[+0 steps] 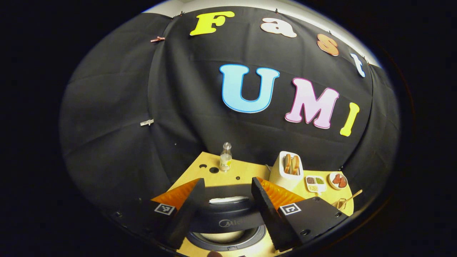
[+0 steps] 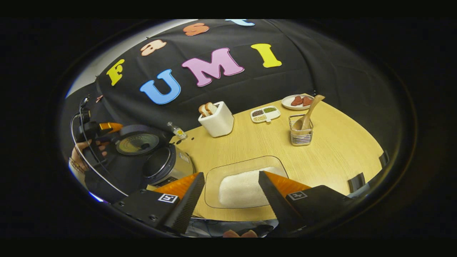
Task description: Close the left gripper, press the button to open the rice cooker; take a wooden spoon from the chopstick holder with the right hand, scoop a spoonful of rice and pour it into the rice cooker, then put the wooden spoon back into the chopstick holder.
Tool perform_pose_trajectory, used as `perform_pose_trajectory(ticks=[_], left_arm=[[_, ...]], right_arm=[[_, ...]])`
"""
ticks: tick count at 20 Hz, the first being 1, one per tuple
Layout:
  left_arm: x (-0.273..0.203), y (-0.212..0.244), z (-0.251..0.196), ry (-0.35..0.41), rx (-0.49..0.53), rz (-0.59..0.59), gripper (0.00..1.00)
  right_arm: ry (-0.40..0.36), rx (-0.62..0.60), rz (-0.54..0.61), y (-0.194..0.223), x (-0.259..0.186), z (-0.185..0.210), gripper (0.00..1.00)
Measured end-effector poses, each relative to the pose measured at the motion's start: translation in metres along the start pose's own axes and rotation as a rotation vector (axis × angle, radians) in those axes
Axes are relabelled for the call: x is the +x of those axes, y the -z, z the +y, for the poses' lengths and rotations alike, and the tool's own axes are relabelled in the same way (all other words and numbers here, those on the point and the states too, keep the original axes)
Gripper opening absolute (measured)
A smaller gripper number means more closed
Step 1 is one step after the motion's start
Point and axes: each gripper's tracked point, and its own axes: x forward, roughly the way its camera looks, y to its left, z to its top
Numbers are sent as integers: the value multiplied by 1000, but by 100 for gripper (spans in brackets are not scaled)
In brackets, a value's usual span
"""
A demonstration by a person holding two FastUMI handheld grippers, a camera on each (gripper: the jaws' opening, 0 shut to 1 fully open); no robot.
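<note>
Left claw (image 1: 228, 200): its two fingers stand spread apart, nothing between them. It hangs directly above the rice cooker (image 1: 226, 223), whose dark lid is raised toward the camera, with the pale inner pot visible under the lid's front edge. In the right gripper view the same rice cooker (image 2: 160, 160) stands at the left end of the surface (image 2: 339, 150) with the lid tipped up and back — the underside of the lid faces the room and the steel body sits below it. A hand (image 2: 84, 153) holds the left claw beside that lid.

Right claw (image 2: 231, 194): fingers wide apart, gripping nothing, poised over the near edge of the surface. Between and just beyond its fingers lies a clear tray (image 2: 214, 178) carrying a flat heap of white rice (image 2: 241, 187).

Wooden spoon (image 2: 309, 112): it stands bowl-down in the wire chopstick holder (image 2: 301, 135), handle leaning up and to the right, well apart from the right claw.

Other items on the surface — a white toaster (image 2: 217, 123) with two bread slices in its slots, a small clear bottle (image 2: 177, 131) near the rice cooker, a divided condiment dish (image 2: 265, 114), and a plate (image 2: 287, 103) with red pieces behind the chopstick holder.
</note>
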Motion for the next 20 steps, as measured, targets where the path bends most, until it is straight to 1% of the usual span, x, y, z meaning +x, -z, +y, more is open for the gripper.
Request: perform_pose_trajectory(ticks=[3,6,8,12,16,18,20], left_arm=[[-9,30,-3,-32,-13,-29,88],[-13,49,-7,-58,33,-60,89],[-14,63,-5,-69,31,-70,90],[-8,86,-4,-103,50,-146,90],[6,114,-2,-146,65,-140,90],[8,123,-7,-145,83,-144,91],[14,138,-6,-137,80,-121,93]], right_arm=[[-4,-24,13,2,3,3,95],[-10,-46,34,9,5,8,95],[-8,-66,40,11,4,8,95],[-1,-72,61,18,3,5,95],[2,-89,72,22,2,5,95],[1,-93,83,26,2,7,95],[-1,-96,90,29,3,10,95]])
